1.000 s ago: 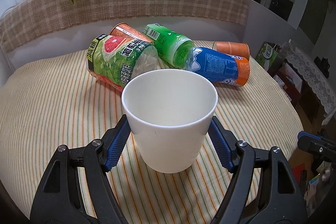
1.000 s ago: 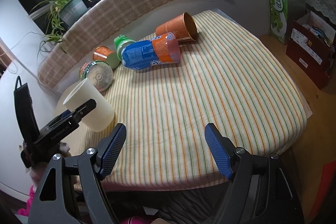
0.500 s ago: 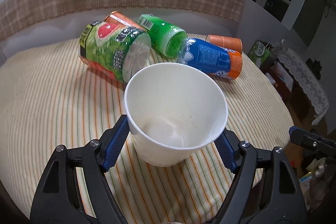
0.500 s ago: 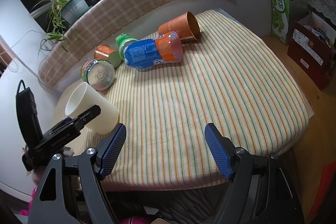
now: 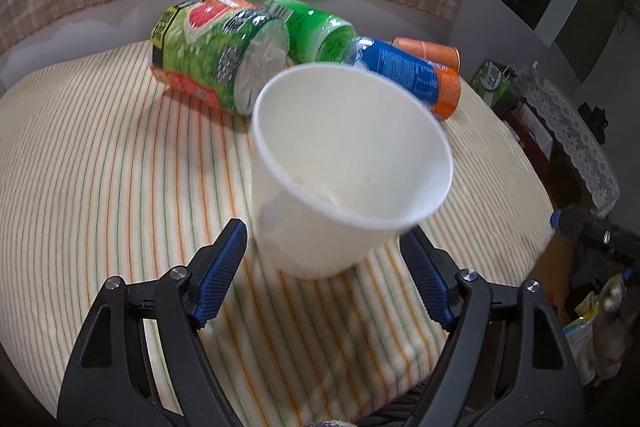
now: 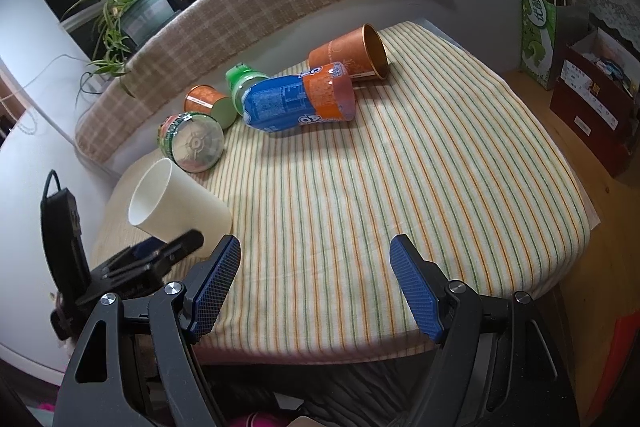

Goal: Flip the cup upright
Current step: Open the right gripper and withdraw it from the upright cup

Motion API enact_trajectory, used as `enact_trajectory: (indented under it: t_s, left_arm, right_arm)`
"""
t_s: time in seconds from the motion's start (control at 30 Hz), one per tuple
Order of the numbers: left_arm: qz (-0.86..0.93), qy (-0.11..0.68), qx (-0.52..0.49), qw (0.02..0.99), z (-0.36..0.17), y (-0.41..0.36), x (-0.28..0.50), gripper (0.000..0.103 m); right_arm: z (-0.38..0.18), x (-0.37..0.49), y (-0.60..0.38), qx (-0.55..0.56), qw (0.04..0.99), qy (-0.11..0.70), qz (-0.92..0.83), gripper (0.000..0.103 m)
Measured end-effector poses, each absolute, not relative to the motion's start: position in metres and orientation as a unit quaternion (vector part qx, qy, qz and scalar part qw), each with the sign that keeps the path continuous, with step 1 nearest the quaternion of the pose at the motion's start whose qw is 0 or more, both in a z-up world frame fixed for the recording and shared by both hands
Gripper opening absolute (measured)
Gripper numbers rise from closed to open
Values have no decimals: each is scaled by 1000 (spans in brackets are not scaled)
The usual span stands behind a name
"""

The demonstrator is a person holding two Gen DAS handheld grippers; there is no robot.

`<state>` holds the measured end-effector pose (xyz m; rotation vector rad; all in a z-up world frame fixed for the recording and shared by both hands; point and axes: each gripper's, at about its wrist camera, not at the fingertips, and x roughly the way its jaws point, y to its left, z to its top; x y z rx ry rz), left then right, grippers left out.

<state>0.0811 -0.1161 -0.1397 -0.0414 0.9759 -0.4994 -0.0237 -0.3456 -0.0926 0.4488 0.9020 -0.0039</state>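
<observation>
A plain white paper cup [image 5: 340,179] is tilted on the striped tablecloth, its mouth tipped toward the camera, its base resting on the cloth. My left gripper [image 5: 326,275] is open; its blue pads stand apart from the cup's lower sides, no longer pressing it. In the right wrist view the cup [image 6: 180,205] leans with its mouth up and to the left, just beyond the left gripper's black finger [image 6: 176,247]. My right gripper [image 6: 316,287] is open and empty over the table's near edge.
Several containers lie on their sides at the back: a green grapefruit tub [image 5: 216,67], a green bottle [image 5: 316,31], a blue-orange bottle [image 5: 408,75], an orange cup [image 6: 352,55]. Striped tablecloth [image 6: 400,187] covers the table. Bags and boxes [image 6: 560,43] stand on the floor at right.
The left gripper has opened and drawn back from the white cup. The cup has tipped further toward the camera. The right gripper has stayed still.
</observation>
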Motion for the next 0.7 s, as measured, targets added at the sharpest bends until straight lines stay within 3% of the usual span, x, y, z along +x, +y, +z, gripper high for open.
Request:
enact_trajectory:
  t_s: [0.27, 0.57, 0.63, 0.7]
  left_arm:
    - [-223, 461, -21, 859, -132, -85, 61, 81]
    - [-164, 348, -12, 923, -74, -58, 31, 81]
    - [-157, 324, -8, 933, -61, -54, 25, 86]
    - [-152, 301, -9, 941, -50, -50, 19, 97]
  right_arm:
    - [-83, -18, -334, 193, 889, 415, 3, 77]
    - [-59, -18, -298, 120, 930, 348, 14, 77]
    - [-53, -19, -290, 105, 937, 334, 19, 77]
    - [-48, -20, -283, 93, 942, 320, 22, 77]
